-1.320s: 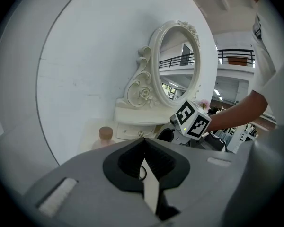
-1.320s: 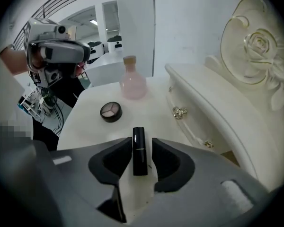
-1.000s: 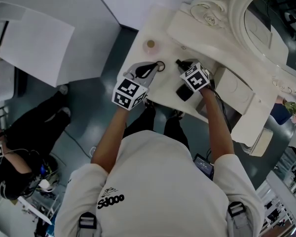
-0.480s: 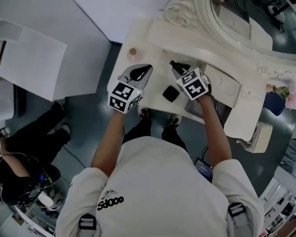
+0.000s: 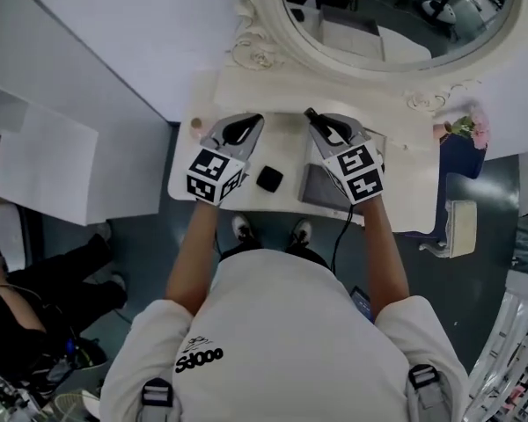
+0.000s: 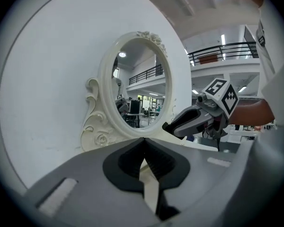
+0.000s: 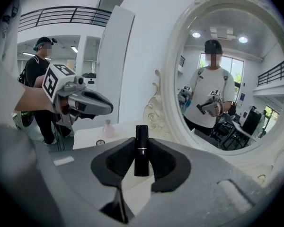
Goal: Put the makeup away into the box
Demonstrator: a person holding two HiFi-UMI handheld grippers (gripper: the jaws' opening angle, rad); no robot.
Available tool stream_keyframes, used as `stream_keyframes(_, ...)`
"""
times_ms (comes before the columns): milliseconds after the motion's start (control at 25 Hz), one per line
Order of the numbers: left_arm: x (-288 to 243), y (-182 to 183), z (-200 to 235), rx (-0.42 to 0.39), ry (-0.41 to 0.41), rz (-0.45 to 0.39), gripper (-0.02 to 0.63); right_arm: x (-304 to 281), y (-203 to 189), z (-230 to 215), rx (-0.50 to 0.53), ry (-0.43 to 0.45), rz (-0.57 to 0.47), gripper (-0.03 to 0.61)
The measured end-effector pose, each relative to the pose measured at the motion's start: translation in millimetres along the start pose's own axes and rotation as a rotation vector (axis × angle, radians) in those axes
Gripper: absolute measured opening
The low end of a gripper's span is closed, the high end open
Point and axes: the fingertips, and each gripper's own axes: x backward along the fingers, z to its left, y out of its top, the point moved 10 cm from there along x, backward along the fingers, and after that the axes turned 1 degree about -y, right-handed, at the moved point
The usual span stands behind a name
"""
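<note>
An oval mirror (image 5: 396, 25) in a carved cream frame stands just beyond the left claw (image 5: 249, 124) and the right claw (image 5: 317, 121), at the back of the white dressing table (image 5: 286, 152) beneath them. Pink flowers (image 5: 465, 127) sit well right of the right claw. A person in dark clothes (image 5: 35, 319) is down on the floor, far behind and left of the left claw.
</note>
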Motion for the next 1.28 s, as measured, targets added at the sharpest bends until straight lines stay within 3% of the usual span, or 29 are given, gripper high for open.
stream_keyframes(240, -26, 39, -33, -0.091, -0.100, -0.035, 0.020, 67, -4, -19, -0.077, -0.142, -0.087, 0.092)
stream_keyframes(600, -70, 58, -72, -0.155, -0.241, -0.033, 0.020, 124, -40, -41, -0.193, -0.299, -0.089, 0.092)
stream_keyframes(960, -109, 34, -109, -0.155, -0.356, 0.054, 0.020, 132, -99, -45, -0.292, -0.330, 0.023, 0.092)
stream_keyframes(1280, -130, -18, -129, -0.143, -0.395, 0.221, 0.020, 113, -147, -29, -0.315, -0.273, 0.155, 0.092)
